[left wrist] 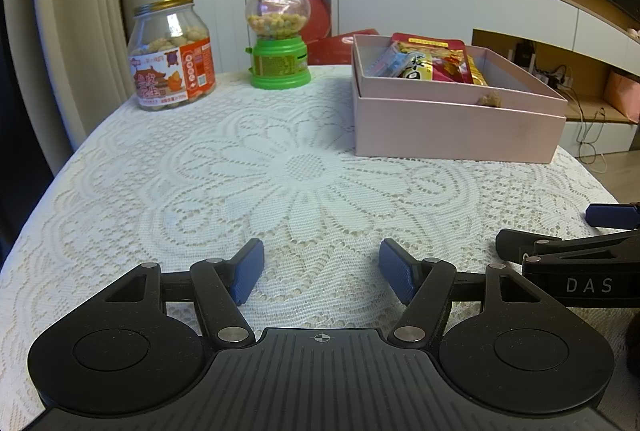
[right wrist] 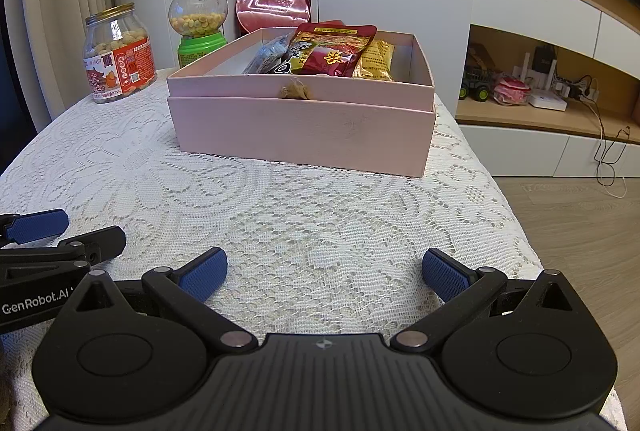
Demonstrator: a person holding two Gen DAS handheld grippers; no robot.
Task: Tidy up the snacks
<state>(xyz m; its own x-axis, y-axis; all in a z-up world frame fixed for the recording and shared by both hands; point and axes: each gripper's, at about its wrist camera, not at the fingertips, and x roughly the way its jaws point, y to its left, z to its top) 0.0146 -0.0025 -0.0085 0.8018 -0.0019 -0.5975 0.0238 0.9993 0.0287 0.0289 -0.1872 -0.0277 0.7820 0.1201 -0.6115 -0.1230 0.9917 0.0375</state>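
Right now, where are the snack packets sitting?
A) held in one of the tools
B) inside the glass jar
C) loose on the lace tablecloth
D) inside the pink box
D: the red and yellow snack packets lie inside the open pink box, while the jar holds only round nuts and both tools, left tool and right tool, are open with nothing in them.

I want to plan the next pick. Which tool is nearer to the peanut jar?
Left. The left tool is open, with the peanut jar ahead on its left. The right tool, also open, sits farther right, facing the pink box.
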